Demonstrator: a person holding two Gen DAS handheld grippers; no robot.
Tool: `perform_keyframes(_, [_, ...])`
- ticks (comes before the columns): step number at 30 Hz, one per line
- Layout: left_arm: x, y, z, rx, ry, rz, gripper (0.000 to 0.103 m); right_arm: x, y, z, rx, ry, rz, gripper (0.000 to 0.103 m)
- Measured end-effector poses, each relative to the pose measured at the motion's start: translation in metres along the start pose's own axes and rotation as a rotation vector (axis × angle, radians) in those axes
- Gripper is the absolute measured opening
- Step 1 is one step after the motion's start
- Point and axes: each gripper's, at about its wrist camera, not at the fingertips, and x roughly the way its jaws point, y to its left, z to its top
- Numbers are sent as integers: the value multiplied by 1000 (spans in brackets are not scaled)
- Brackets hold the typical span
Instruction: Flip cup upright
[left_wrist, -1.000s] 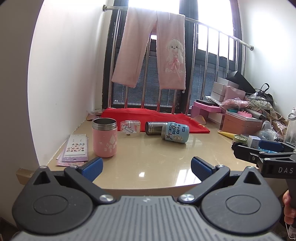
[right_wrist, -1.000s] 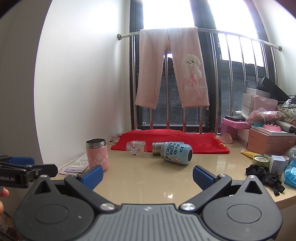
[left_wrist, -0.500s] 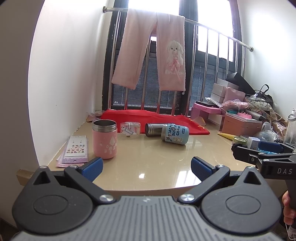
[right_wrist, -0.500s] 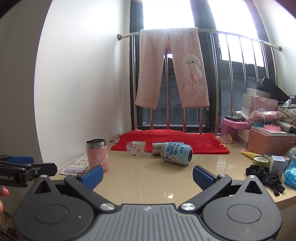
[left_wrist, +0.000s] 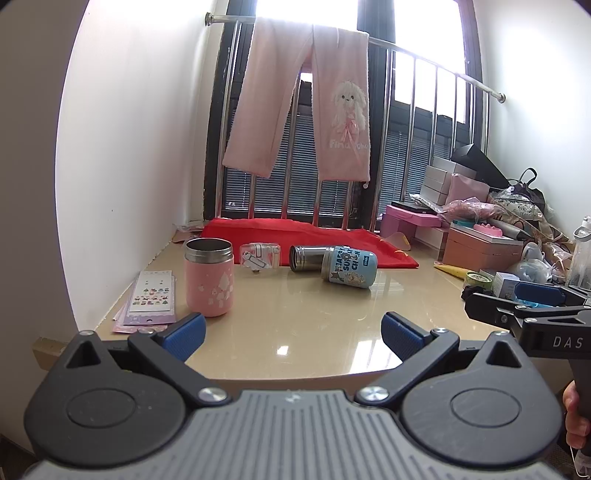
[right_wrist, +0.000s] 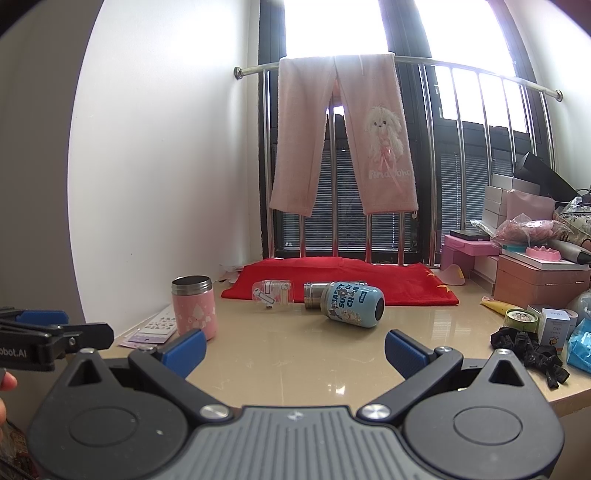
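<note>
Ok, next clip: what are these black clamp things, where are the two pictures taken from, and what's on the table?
No robot here: a person holds a handheld two-finger gripper in each hand, with a fisheye camera on each looking along its fingers. The left gripper and right gripper are both open and empty, short of the beige tabletop. On it, a pink steel-rimmed cup stands upright, a light-blue printed cup lies on its side with a steel neck, and a small clear plastic item lies between them. Behind is a red cloth.
</note>
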Motion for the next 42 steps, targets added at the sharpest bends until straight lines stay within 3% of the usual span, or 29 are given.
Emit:
perform_keyframes(18, [6,1,0,-1,-2,-20,103,3,0,-1,2,7,-3,103])
perform_keyframes(24, [21,-2,8,24,13,-72,103,13,-5,-1,-3,12,-13,103])
perform_keyframes(34, [102,-17,53,186,100,-96,103,72,-31,4,-18,59,-9,103])
perform_keyframes(42, [185,-29,88,363,248,-87,103,146,-59,25,-30,97,35,103])
